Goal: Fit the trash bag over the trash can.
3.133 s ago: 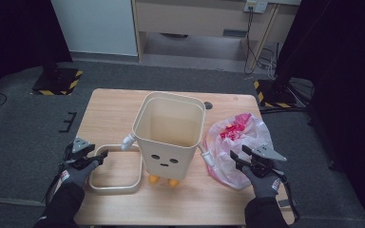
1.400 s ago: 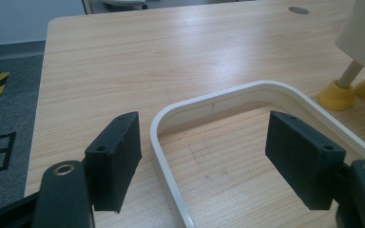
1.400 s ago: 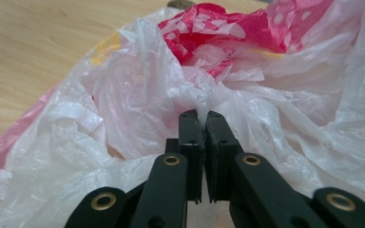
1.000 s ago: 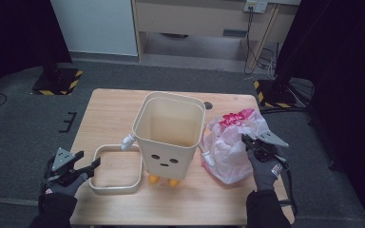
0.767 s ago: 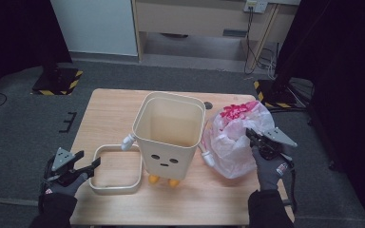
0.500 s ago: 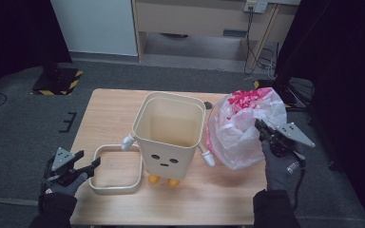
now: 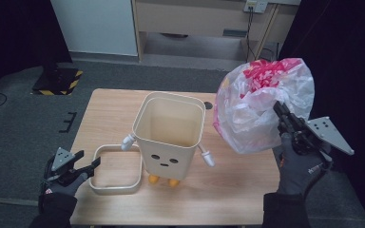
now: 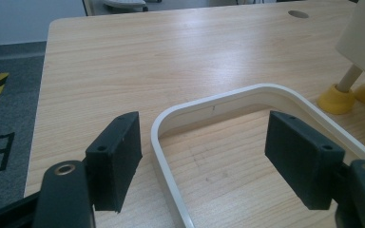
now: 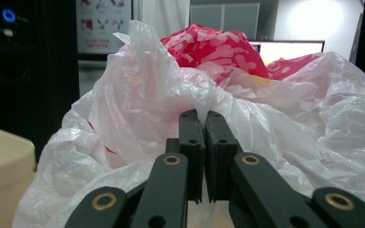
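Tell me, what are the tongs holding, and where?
The right tongs pinch the thin side film of the crinkly white plastic bag with red print, lifted off the table. The left tongs hold nothing.

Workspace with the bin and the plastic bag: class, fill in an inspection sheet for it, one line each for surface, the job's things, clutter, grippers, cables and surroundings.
Surface: wooden table, bare wood, a round hole near its far edge.
Job's things: white and red plastic bag held in the air right of the cream bin, which stands upright and open; the cream rim frame lies flat to the bin's left.
Clutter: nothing seen.
Grippers: right gripper shut on the bag's plastic; left gripper open, its jaws astride the frame's corner.
Cables: cords hang from a wall socket behind the table.
Surroundings: grey floor, cabinet, striped floor plate.
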Demonstrator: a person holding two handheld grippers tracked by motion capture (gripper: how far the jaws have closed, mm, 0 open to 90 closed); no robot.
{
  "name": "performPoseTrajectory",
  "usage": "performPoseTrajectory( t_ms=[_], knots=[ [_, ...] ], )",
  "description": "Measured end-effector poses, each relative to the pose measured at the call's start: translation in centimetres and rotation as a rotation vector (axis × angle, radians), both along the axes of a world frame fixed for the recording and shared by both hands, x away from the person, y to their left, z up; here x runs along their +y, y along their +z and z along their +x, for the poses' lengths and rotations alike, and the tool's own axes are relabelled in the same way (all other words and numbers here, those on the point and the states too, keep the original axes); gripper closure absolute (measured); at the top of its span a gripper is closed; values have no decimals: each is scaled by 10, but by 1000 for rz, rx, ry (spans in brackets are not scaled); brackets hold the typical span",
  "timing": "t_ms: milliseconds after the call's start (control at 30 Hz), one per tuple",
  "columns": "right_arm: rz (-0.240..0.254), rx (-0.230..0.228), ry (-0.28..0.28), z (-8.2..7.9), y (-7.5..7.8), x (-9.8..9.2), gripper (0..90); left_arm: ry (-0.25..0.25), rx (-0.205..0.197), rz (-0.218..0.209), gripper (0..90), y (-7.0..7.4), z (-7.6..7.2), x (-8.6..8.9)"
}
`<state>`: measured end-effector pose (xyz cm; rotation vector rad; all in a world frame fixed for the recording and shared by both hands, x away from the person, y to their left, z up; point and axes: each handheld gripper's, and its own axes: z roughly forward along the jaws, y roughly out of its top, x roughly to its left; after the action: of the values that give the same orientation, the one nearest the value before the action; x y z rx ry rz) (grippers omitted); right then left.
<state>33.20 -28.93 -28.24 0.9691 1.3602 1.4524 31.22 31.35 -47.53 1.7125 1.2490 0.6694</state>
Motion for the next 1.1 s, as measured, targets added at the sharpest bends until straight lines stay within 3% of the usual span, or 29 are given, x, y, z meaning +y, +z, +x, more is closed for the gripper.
performPoseTrajectory(
  t_ms=[267, 567, 800, 1100],
  knots=[
    [1, -109, 29, -28, 38, 11, 874, 1, -1, 1, 276, 0, 0, 0],
    [-4, -190, 51, -62, 67, 33, 872, 3, -2, 4, 278, 0, 0, 0],
    [-9, -231, 74, -77, 71, 61, 871, 5, -7, 4, 278, 0, 0, 1],
    [11, -233, 162, -85, 69, 97, 870, 5, -10, 5, 279, 0, 1, 1]
  ],
)
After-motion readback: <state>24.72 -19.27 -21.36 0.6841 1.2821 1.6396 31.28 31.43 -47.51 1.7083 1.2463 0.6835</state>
